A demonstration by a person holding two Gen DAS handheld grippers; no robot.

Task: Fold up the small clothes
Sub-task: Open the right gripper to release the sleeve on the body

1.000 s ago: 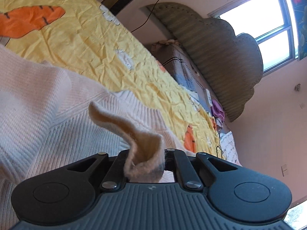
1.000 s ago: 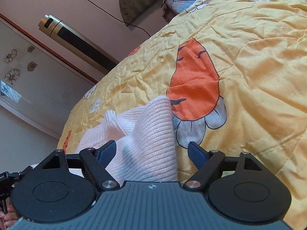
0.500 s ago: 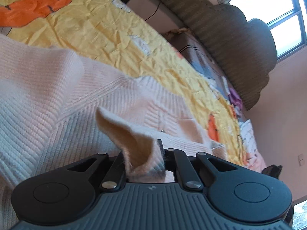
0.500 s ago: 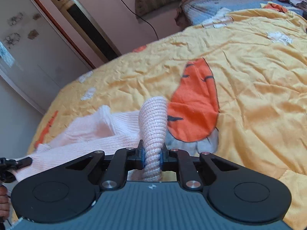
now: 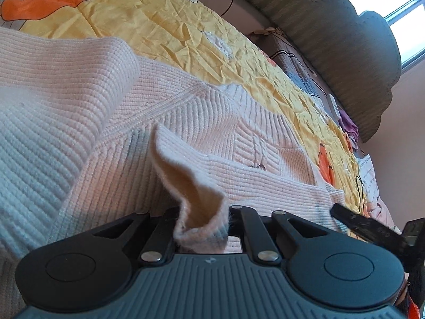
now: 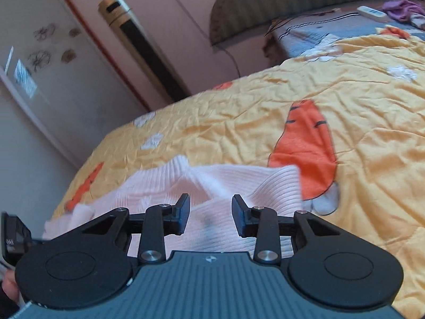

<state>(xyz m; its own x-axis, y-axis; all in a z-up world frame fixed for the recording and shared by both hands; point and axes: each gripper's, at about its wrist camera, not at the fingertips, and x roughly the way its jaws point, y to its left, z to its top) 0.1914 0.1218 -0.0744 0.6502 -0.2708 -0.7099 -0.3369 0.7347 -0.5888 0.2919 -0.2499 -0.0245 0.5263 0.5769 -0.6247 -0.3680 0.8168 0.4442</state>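
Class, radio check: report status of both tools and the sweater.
Left tool shut on pink sweater edge. Right tool open, above sweater. Sweater spread on yellow quilt. No obstruction seen.

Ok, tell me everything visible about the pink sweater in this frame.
The pink sweater is a pale ribbed knit, seemingly soft and thick, with panels of ribbing running in different directions. It lies spread and partly folded over itself on the yellow quilt. The left gripper is shut on a curled edge. The right gripper is open above it, holding nothing.

Right tongs [image 6: 211,214] now apart, no longer around the pink sweater [image 6: 239,180].
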